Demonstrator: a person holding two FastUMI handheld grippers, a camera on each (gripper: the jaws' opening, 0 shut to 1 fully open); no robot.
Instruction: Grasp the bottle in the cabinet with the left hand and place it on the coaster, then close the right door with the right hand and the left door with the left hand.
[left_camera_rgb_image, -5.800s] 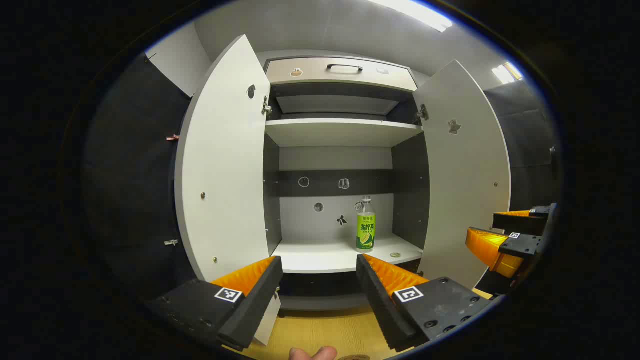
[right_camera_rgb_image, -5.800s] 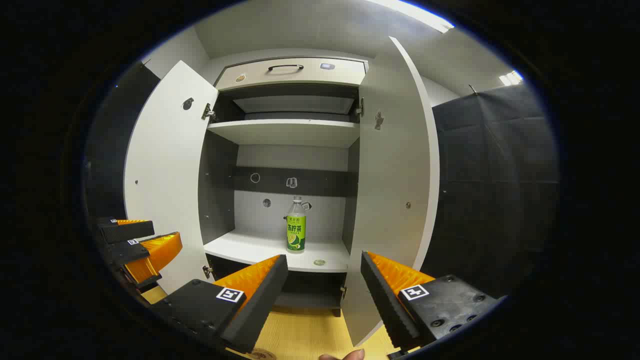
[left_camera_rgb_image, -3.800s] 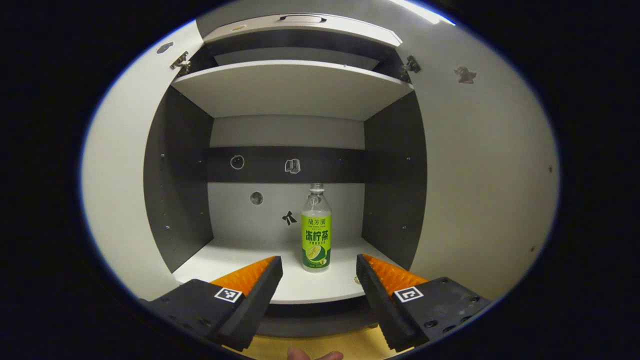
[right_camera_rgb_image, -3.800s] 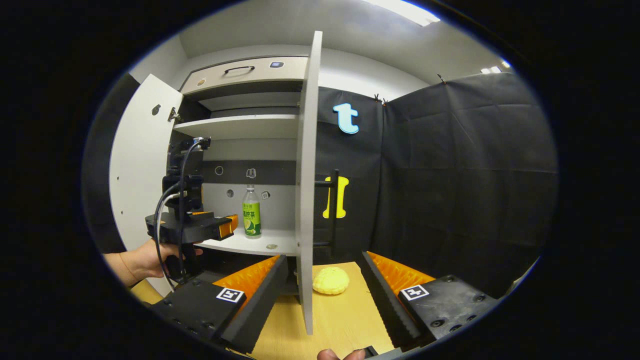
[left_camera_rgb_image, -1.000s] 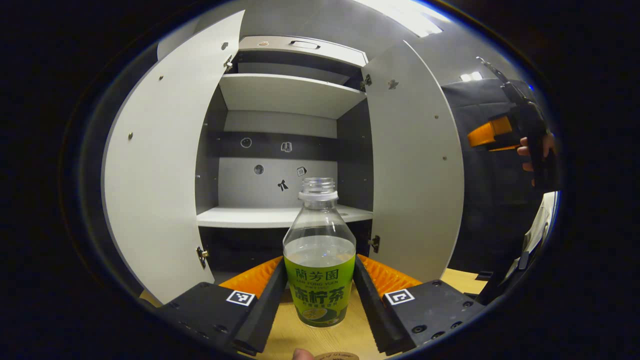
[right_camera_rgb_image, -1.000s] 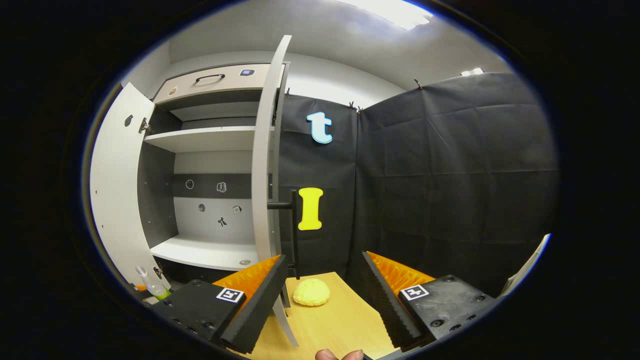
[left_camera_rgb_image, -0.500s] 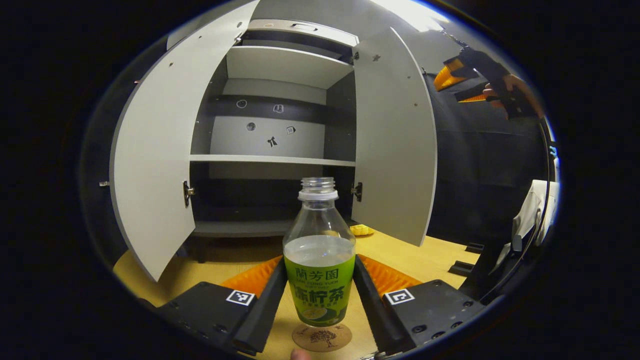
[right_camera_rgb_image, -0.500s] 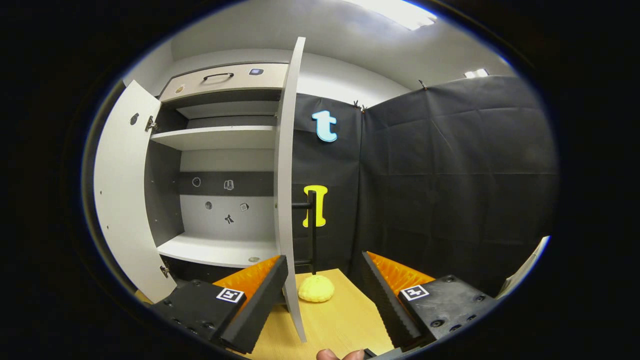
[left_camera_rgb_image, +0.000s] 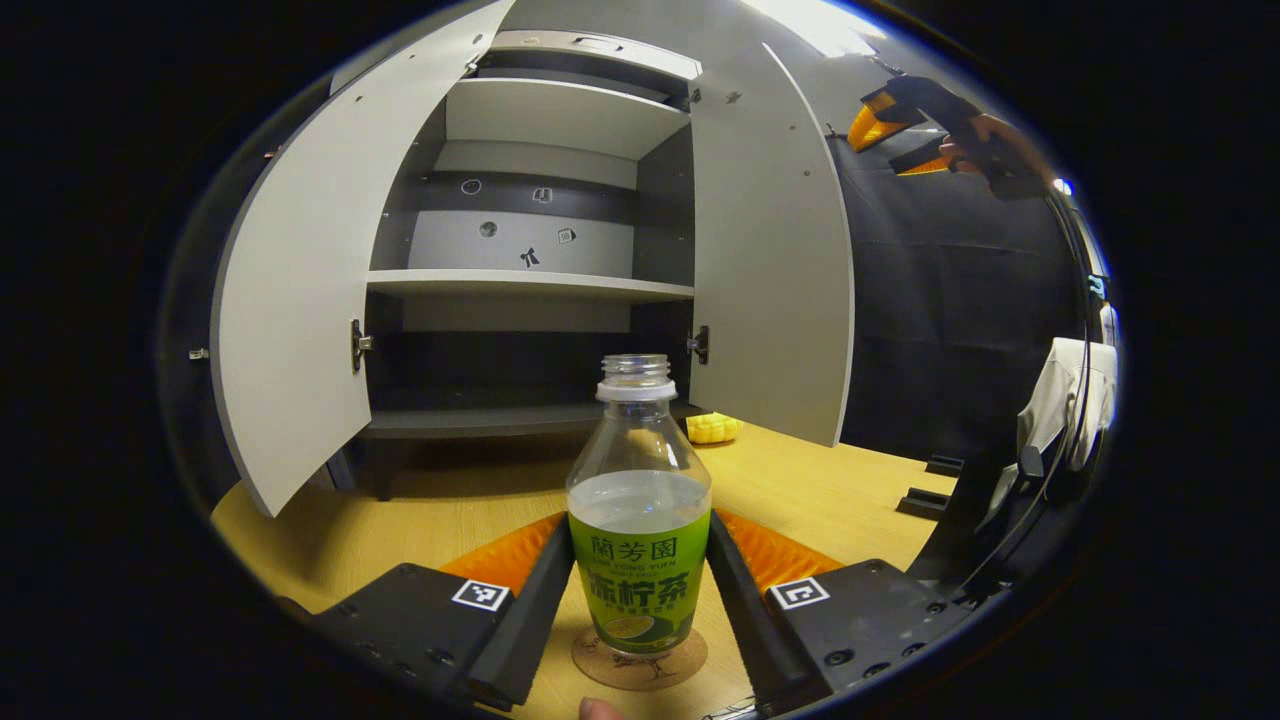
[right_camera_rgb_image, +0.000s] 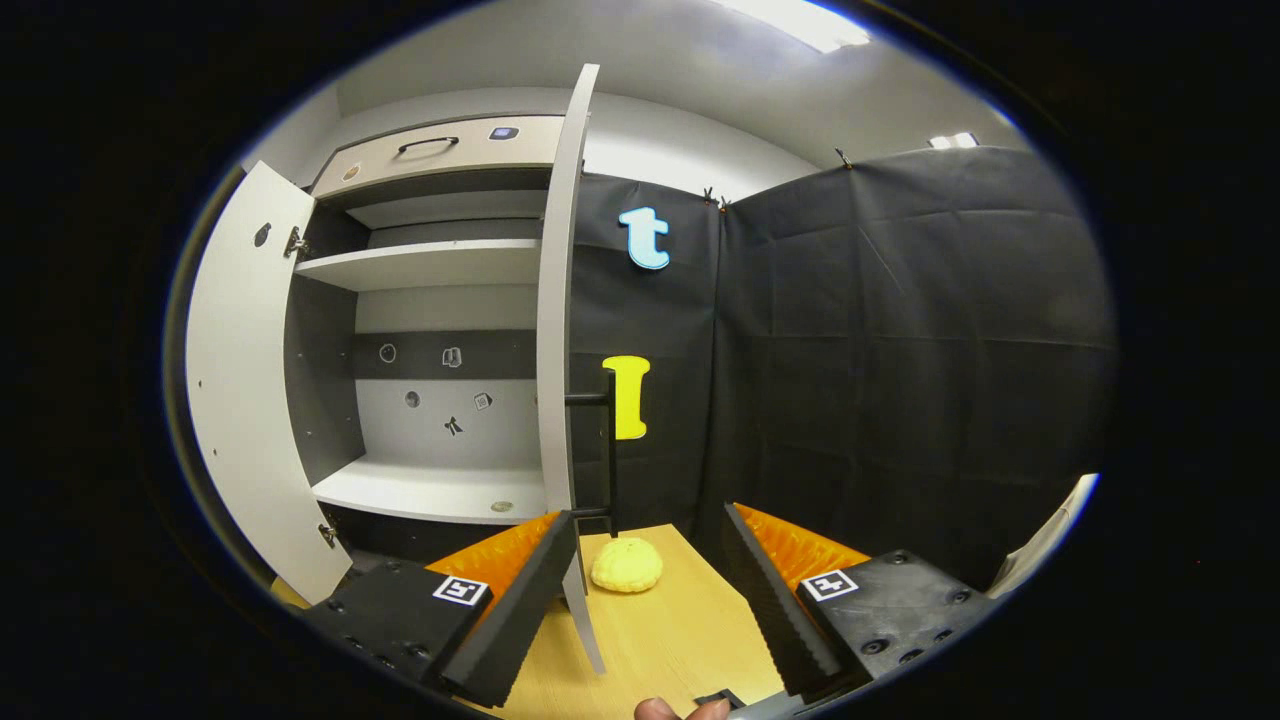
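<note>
Cabinet (left_camera_rgb_image: 530, 290): both doors open, shelves bare. 
Right door (right_camera_rgb_image: 556, 330): edge-on, black bar handle. 
Left gripper (left_camera_rgb_image: 638, 585): clenched on the bottle. 
Right gripper (right_camera_rgb_image: 648, 590): fingers spread, holding nothing. 
Bottle (left_camera_rgb_image: 639, 520): green label, Chinese characters, uncapped; half a second ago above the coaster, now lower, base at it. 
Coaster (left_camera_rgb_image: 640, 662): round, tree motif, on the wooden table (left_camera_rgb_image: 830, 490).

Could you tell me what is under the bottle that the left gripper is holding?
A round coaster lies on the wooden table directly under the bottle, which the left gripper clamps. The bottle's base covers the coaster's middle, so actual contact cannot be confirmed.
</note>
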